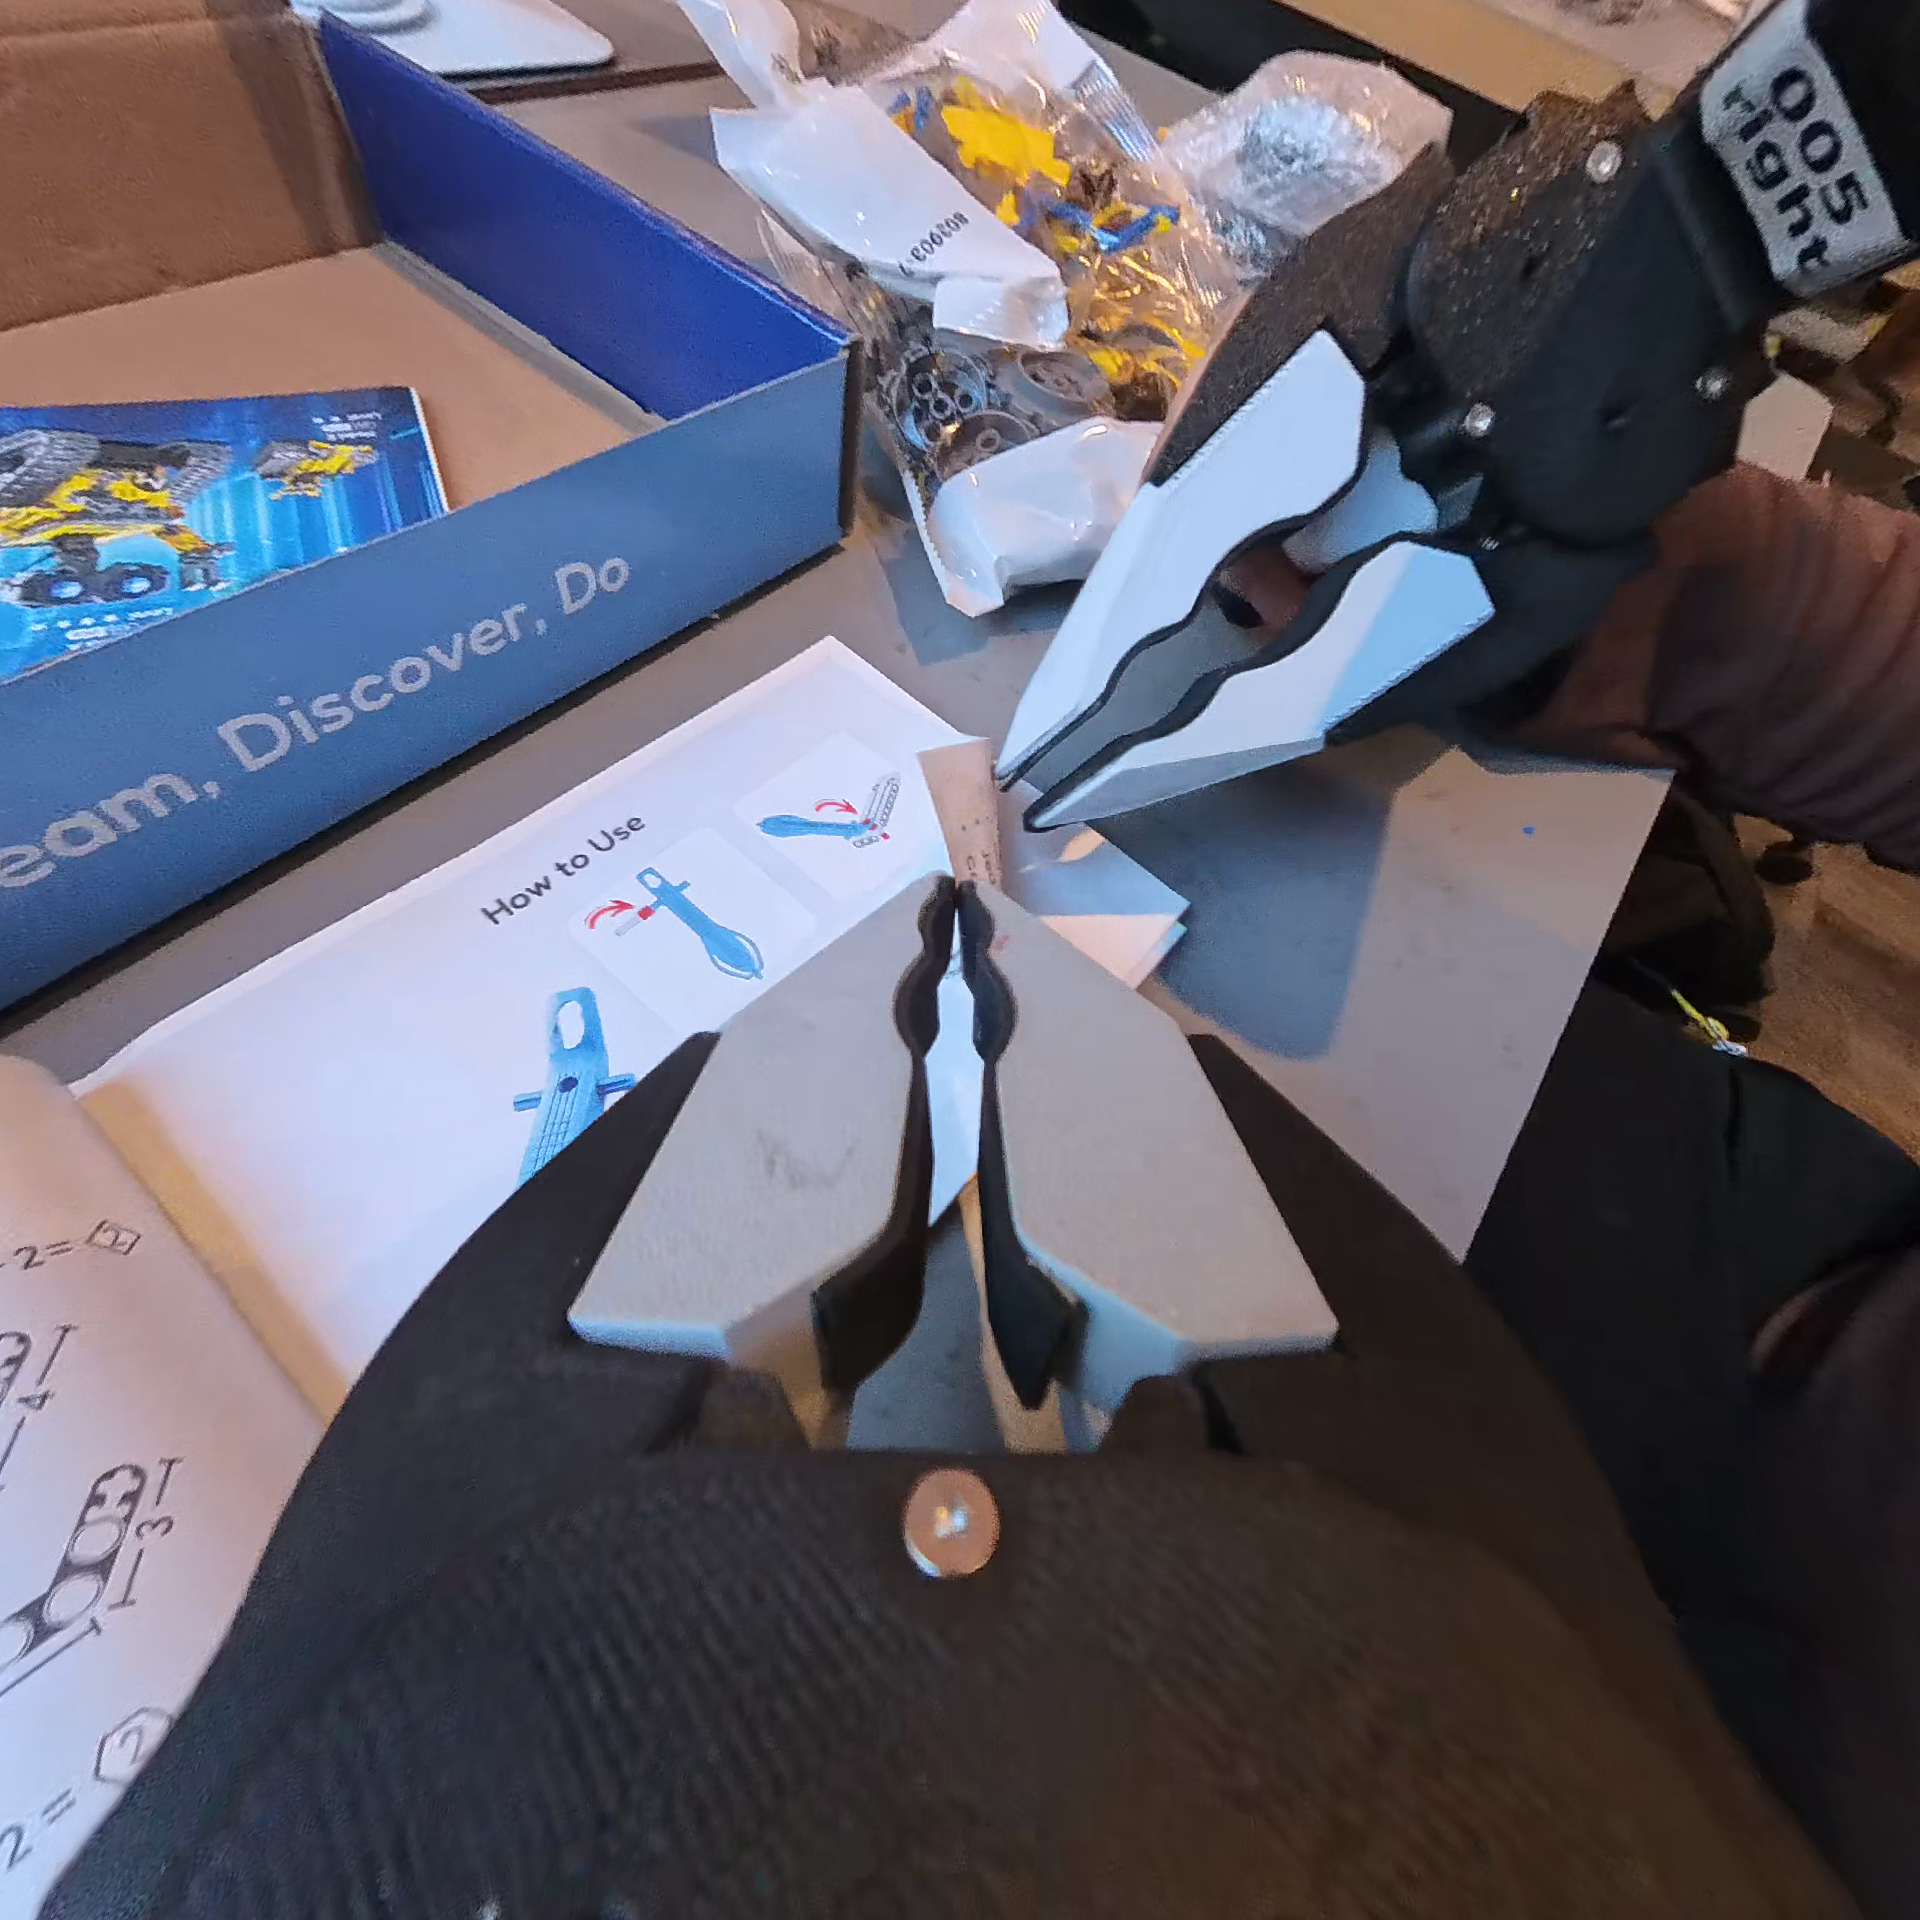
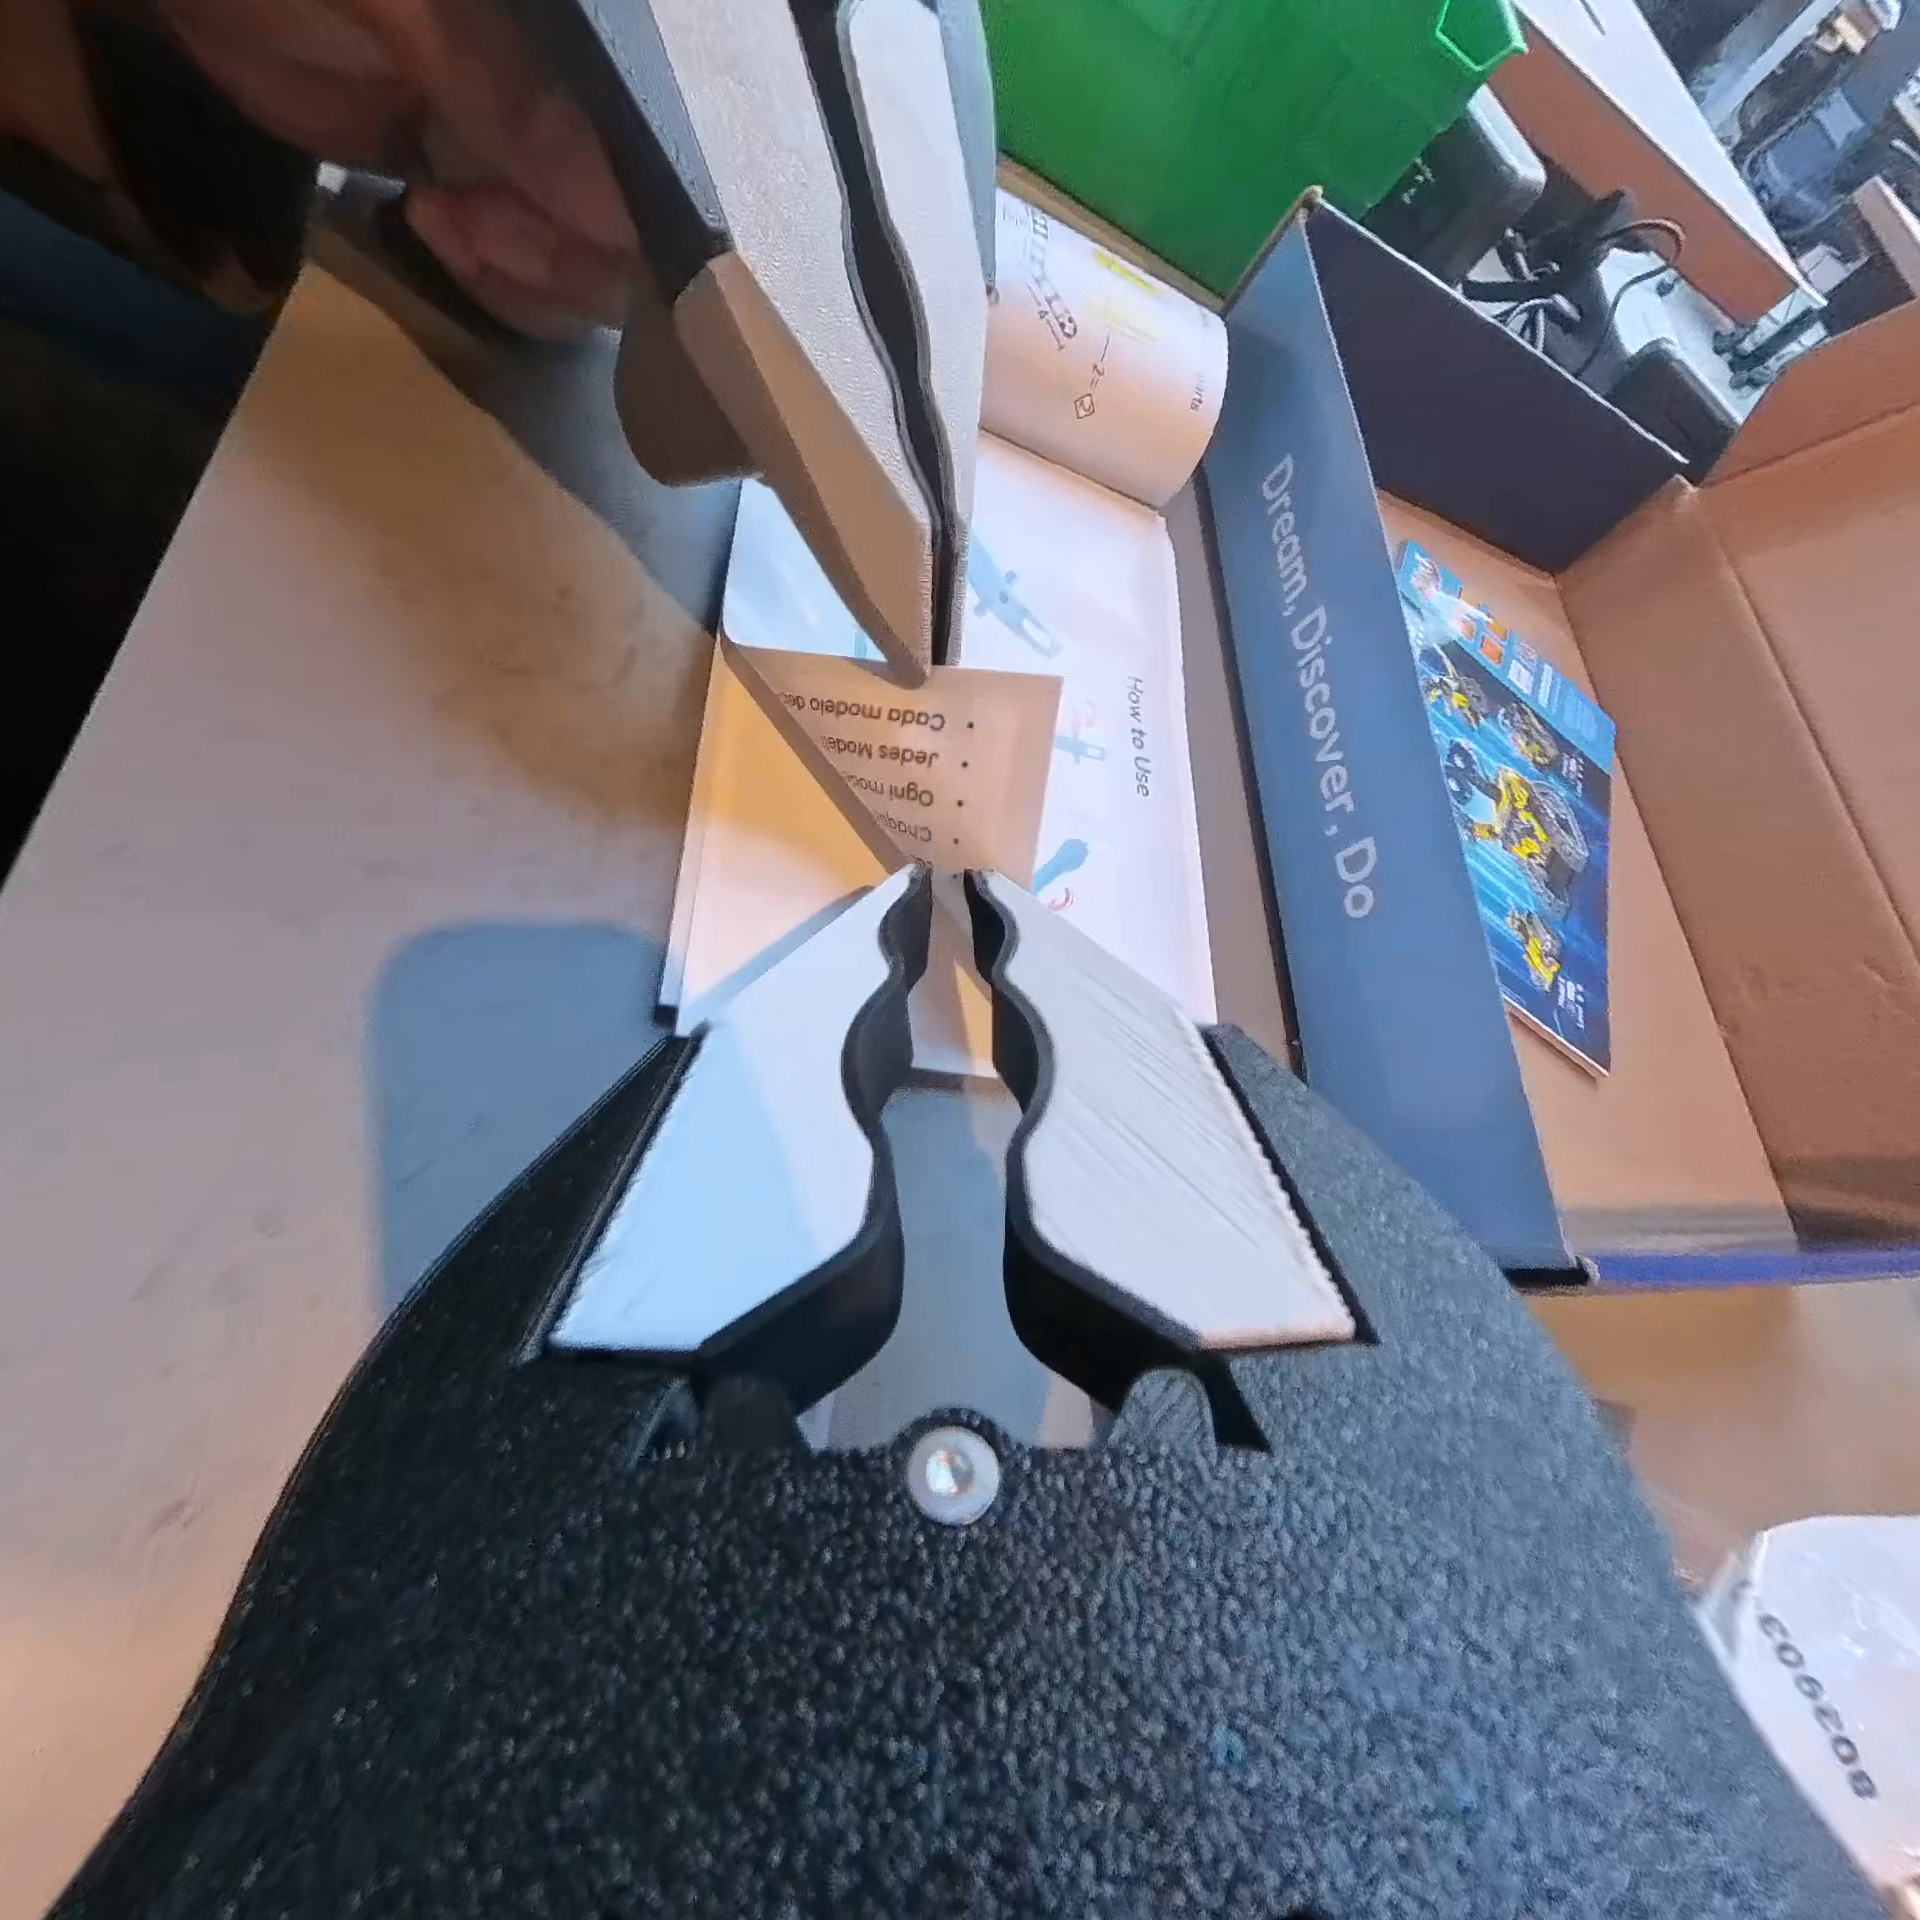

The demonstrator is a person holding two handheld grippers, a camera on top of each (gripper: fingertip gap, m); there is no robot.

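An open instruction booklet (image 1: 416, 1039) lies on the table, also in the right wrist view (image 2: 1101, 623). One page (image 2: 935, 769) is lifted and folded over; its corner shows in the left wrist view (image 1: 971, 810). My left gripper (image 1: 954, 902) is shut on that page's edge; in the right wrist view it (image 2: 928, 665) comes down from above. My right gripper (image 2: 940, 883) has its jaws a narrow gap apart around the page's near edge. In the left wrist view it (image 1: 1016, 798) sits just beyond my left gripper, tips at the page corner.
A blue cardboard box (image 1: 468, 644) with a printed leaflet (image 1: 208, 499) inside stands beside the booklet, also in the right wrist view (image 2: 1351, 831). Plastic bags of small parts (image 1: 987, 260) lie behind. A green bin (image 2: 1195, 104) stands farther off. The table edge (image 1: 1558, 1039) is close. My left and right fingertips are right by each other.
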